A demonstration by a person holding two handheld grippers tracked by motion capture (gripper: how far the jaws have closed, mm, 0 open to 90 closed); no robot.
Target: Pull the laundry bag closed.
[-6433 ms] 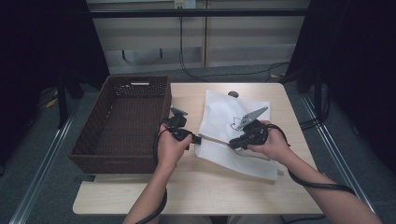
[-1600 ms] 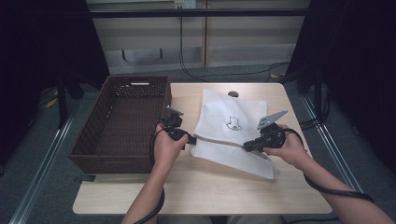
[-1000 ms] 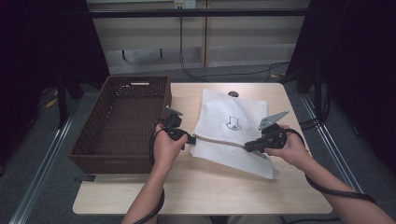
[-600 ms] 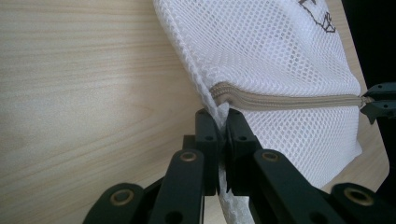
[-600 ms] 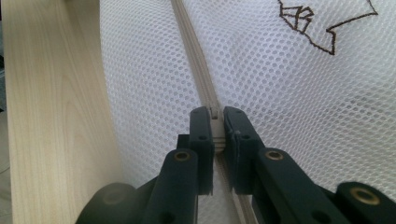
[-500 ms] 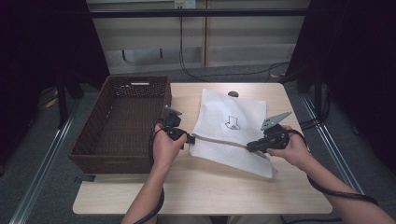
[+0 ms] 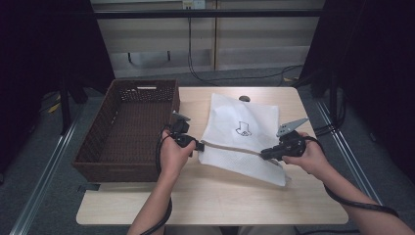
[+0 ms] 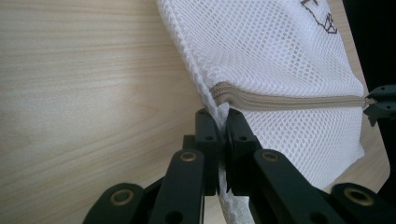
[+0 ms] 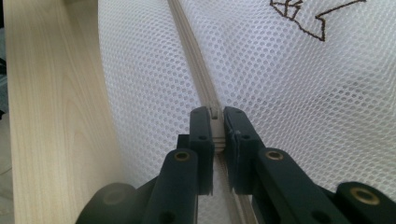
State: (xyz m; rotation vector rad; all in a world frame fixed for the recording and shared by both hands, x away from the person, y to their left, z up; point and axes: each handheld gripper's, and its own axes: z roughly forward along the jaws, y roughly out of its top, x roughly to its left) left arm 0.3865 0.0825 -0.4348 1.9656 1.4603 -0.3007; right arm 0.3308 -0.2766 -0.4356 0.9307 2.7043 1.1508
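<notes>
Item: white mesh laundry bag (image 7: pixel 242 137) with a beige zipper (image 7: pixel 230 148) and a small dark embroidered motif (image 7: pixel 243 128), lying flat on the light wooden desk (image 7: pixel 215 200), right of centre, its near edge slightly raised between the two tools. Adjacent: dark brown woven wicker basket (image 7: pixel 128 127), rectangular, on the desk's left portion, apart from the bag, nothing visible inside it. Left claw (image 7: pixel 198 145): pressed together on the bag's left corner, pinching the mesh seam just where the zipper ends, as the left gripper view confirms (image 8: pixel 220 133). Right claw (image 7: pixel 264 155): pressed together on what appears to be the zipper's slider or pull tab (image 9: pixel 215 122), set along the zipper line with mesh to either side. Condition of zipper: in the right gripper view the beige tape beyond the claw reads as meshed and shut; the stretch beneath and behind the claw is hidden, so which part is open cannot be told with certainty. Status of work, as a judgement: the bag is anchored and taut, the slider gripped near the right end of the zipper's run; the zipper stroke looks close to its end. Remaining: finishing the travel to the end stop, releasing both holds, and possibly moving the bag to the basket.
</notes>
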